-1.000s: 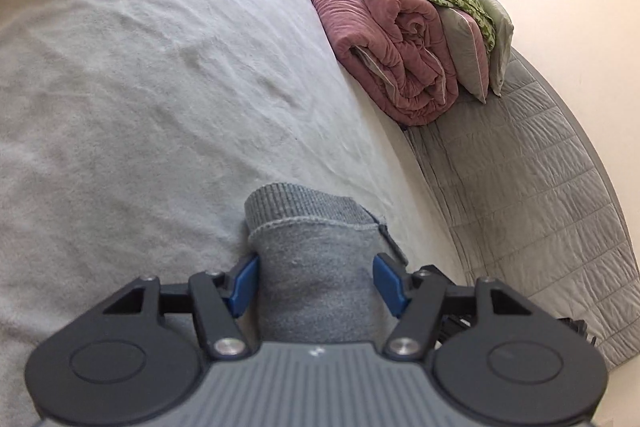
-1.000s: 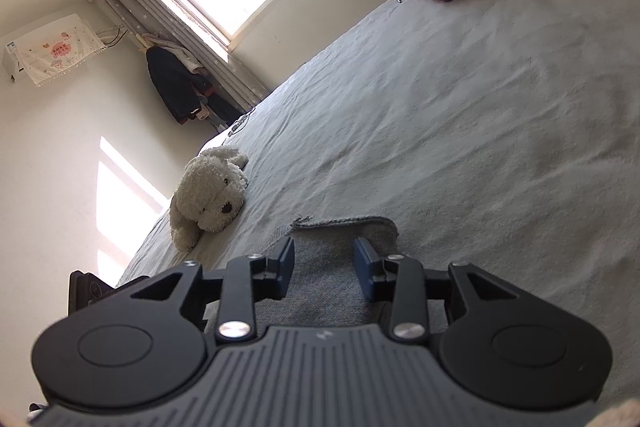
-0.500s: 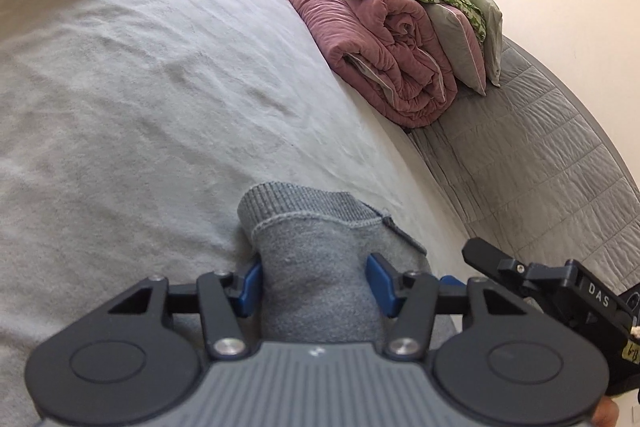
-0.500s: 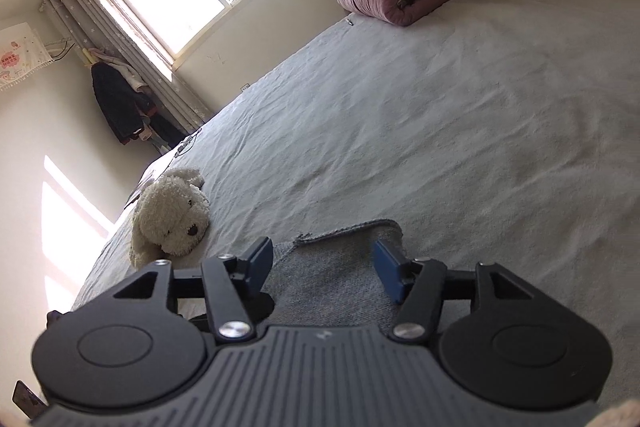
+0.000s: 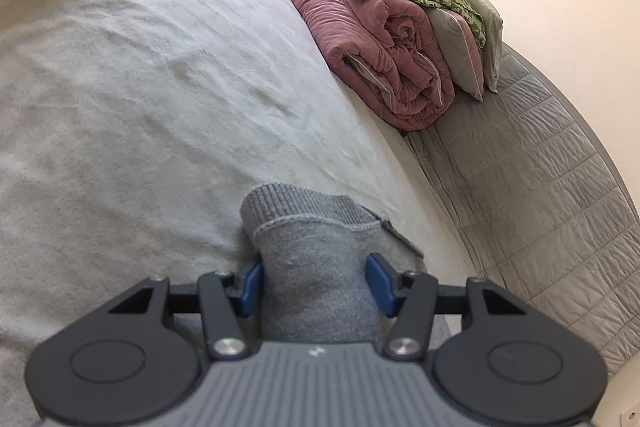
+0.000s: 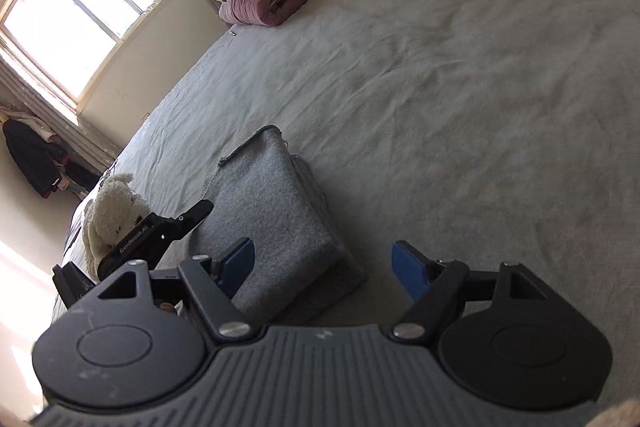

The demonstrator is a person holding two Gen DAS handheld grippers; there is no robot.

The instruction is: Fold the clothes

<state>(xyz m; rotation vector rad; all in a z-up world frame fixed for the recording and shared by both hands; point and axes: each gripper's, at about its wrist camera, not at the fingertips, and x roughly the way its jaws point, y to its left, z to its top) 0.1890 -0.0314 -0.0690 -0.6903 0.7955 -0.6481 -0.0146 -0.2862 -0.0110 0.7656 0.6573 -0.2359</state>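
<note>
The right tool (image 6: 324,267) has drawn back off the grey folded garment (image 6: 272,223), and its jaws have just been opening: they now stand spread with bare bed sheet (image 6: 460,107) between them, the garment beside the left finger. The left tool (image 5: 314,281) straddles the same garment (image 5: 316,267); its jaws have just been closing a little, with cloth between the blue pads, but whether they pinch cannot be told. Its body hides the garment's near end. Beyond lies open, wrinkled sheet. A plush dog (image 6: 114,211) sits half hidden behind the left tool. Farthest, a rolled pink quilt (image 5: 384,55) marks the bed's end.
</note>
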